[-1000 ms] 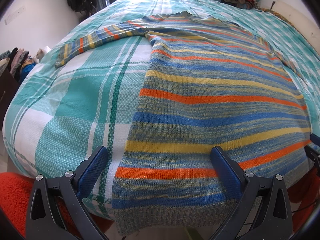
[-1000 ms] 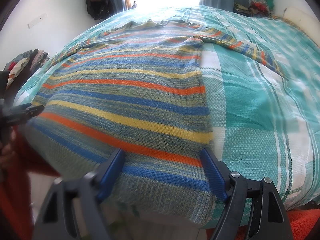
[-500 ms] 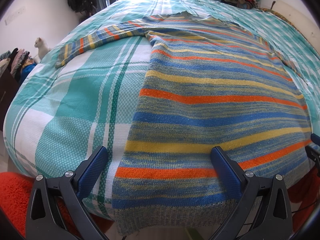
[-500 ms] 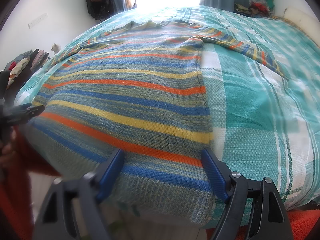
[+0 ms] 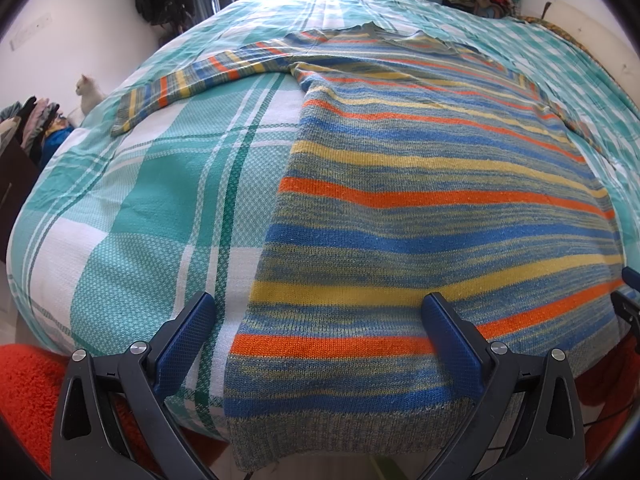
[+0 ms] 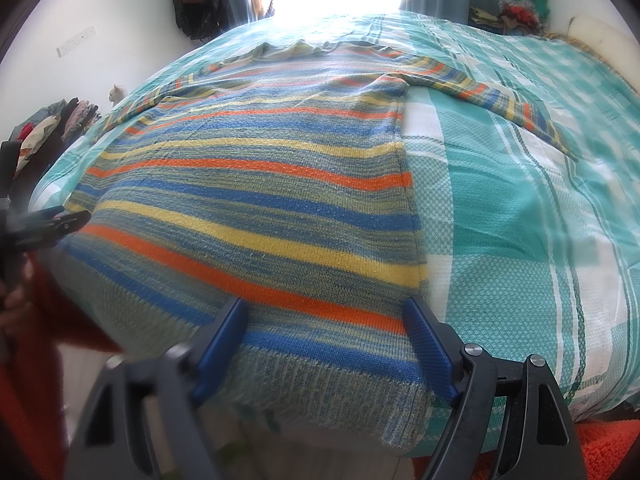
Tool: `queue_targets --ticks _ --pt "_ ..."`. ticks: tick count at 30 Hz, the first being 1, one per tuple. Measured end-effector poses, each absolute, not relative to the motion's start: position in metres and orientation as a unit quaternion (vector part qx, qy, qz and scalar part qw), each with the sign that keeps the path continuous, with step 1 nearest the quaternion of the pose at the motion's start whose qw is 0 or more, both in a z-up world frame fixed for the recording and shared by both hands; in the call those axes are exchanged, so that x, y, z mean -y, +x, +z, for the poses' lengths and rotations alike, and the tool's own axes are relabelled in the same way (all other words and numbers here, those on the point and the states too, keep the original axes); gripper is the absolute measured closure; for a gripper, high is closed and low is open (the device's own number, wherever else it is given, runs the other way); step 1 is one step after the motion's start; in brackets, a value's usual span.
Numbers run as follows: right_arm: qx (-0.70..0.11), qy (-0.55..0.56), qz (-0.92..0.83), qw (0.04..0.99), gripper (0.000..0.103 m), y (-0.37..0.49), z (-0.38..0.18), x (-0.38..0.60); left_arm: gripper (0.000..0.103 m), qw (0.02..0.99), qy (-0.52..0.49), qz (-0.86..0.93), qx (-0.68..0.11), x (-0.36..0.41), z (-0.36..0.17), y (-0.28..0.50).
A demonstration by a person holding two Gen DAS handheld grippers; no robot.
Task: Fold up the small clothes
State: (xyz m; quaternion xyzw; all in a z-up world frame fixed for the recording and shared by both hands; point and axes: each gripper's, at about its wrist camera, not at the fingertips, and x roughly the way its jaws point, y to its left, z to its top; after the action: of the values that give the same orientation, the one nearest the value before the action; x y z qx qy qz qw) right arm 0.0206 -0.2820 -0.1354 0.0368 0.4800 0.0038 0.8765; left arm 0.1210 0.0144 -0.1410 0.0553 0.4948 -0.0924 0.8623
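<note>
Lying flat on the checked bed cover (image 5: 160,200), the striped sweater (image 5: 440,208) ran lengthwise away from both claws, its grey ribbed hem (image 5: 344,428) hanging over the near edge of the bed. The left gripper (image 5: 316,340) stood wide open over the hem's left corner, and the right gripper (image 6: 324,340) stood open over the right corner; neither pinched any cloth. Both sleeves were spread outward. The knit looked soft, thick and almost smooth.
</note>
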Motion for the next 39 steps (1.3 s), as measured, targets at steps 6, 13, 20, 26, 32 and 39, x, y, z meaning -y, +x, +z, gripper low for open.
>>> queue_targets --ticks 6,13,20,26,32,39 --pt "-0.480 0.037 0.004 0.877 0.023 0.020 -0.136 0.282 0.001 0.862 0.055 -0.092 -0.495 -0.014 -0.141 0.121" --pt "-0.477 0.042 0.006 0.878 0.023 0.022 -0.131 0.280 0.001 0.863 0.054 -0.093 -0.494 -0.015 -0.140 0.122" --pt "-0.437 0.045 -0.009 0.898 0.023 0.011 -0.109 0.284 0.001 0.863 0.052 -0.093 -0.494 -0.015 -0.139 0.122" --pt "-0.374 0.045 -0.035 0.926 0.021 0.003 -0.084 0.290 0.000 0.863 0.053 -0.090 -0.495 -0.015 -0.139 0.123" --pt "-0.376 0.044 -0.032 0.925 0.020 0.003 -0.084 0.291 0.000 0.864 0.053 -0.089 -0.493 -0.015 -0.140 0.123" --pt "-0.362 0.051 -0.041 0.930 0.020 -0.002 -0.080 0.297 0.000 0.864 0.053 -0.089 -0.493 -0.015 -0.140 0.123"
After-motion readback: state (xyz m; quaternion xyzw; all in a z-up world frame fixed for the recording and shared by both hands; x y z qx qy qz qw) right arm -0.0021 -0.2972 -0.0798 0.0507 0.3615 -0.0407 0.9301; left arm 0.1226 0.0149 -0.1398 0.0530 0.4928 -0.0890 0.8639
